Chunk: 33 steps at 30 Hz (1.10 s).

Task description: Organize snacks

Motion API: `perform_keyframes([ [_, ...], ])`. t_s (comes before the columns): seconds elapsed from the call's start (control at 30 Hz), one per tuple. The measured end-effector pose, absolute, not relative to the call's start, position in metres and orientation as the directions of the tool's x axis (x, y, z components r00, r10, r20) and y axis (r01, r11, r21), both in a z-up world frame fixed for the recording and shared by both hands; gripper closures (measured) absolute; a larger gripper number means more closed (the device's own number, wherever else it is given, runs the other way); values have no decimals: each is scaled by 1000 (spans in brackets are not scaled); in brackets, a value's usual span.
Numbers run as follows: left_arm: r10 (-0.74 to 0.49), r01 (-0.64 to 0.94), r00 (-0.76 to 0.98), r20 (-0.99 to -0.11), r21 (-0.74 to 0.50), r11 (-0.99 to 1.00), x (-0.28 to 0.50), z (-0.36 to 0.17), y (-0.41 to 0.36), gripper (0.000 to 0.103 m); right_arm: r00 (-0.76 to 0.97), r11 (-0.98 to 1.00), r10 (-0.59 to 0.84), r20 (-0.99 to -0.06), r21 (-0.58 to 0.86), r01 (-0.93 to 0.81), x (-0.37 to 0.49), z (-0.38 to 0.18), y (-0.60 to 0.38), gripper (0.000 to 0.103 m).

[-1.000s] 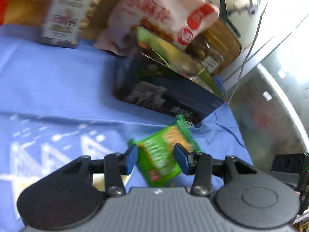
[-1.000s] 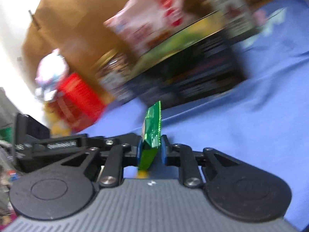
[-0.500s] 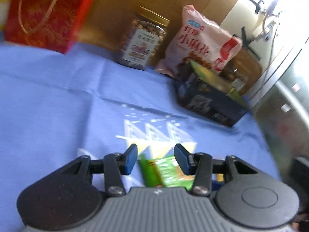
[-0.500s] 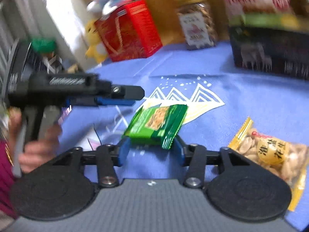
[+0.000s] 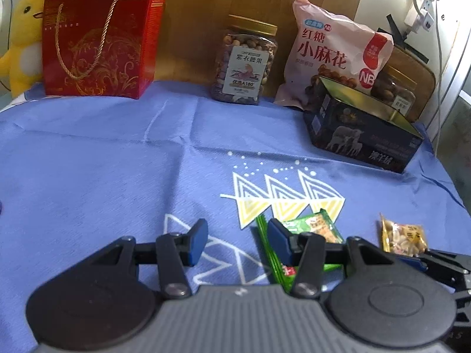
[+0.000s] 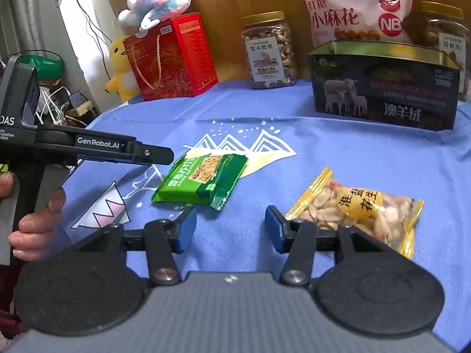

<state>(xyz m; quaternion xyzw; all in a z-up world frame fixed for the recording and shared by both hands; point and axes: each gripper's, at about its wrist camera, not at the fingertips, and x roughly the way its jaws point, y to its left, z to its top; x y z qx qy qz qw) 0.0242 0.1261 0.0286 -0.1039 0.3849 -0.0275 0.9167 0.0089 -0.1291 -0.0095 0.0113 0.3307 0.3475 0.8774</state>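
On blue cloth (image 6: 338, 153), front centre: green cracker pkt (image 6: 203, 181) lying flat, partly over the cloth's white/yellow triangle print (image 6: 241, 144). Beside it to the right, apart: yellow peanut pkt (image 6: 356, 206), also flat. My right gripper (image 6: 230, 229): fingers spread wide, nothing between them, green pkt just ahead of the left pad, peanut pkt behind the right finger. My left gripper (image 5: 235, 239): jaws opening, gap empty over bare cloth; green pkt (image 5: 312, 229) sits outside its right finger, not pinched. Hand (image 6: 35, 217) holds the left gripper's handle, seen from right cam. Back row, against wood panel: red gift box w/ rope handle (image 5: 100, 38), plush toy on top; yellow duck plush (image 5: 20, 38) at its side; nut jar w/ gold lid (image 5: 244, 61); pink snack bag (image 5: 332, 50); open dark tin w/ sheep print (image 5: 365, 135), gold inside; 2nd nut jar (image 6: 447, 41) behind tin.
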Motion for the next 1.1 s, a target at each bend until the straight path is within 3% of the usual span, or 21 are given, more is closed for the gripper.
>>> perform_keyframes([
  [0.57, -119, -37, 695, -709, -201, 979, 19, 22, 129, 49, 551, 762, 618, -561, 253, -596, 6, -12, -129, 47],
  [0.83, -192, 5, 696, -692, -263, 965, 12, 23, 133, 45, 554, 767, 619, -556, 275, -580, 10, -10, -132, 42],
  [0.93, -246, 48, 699, -671, -299, 953, 7, 25, 134, 35, 542, 760, 632, -554, 306, -573, 13, -10, -132, 40],
  [1.0, -261, 73, 709, -655, -300, 951, 4, 27, 131, 22, 538, 758, 638, -551, 324, -567, 15, -10, -132, 39],
  [1.1, -265, 98, 715, -647, -283, 954, 4, 27, 128, 21, 538, 757, 642, -547, 338, -559, 17, -10, -132, 38],
])
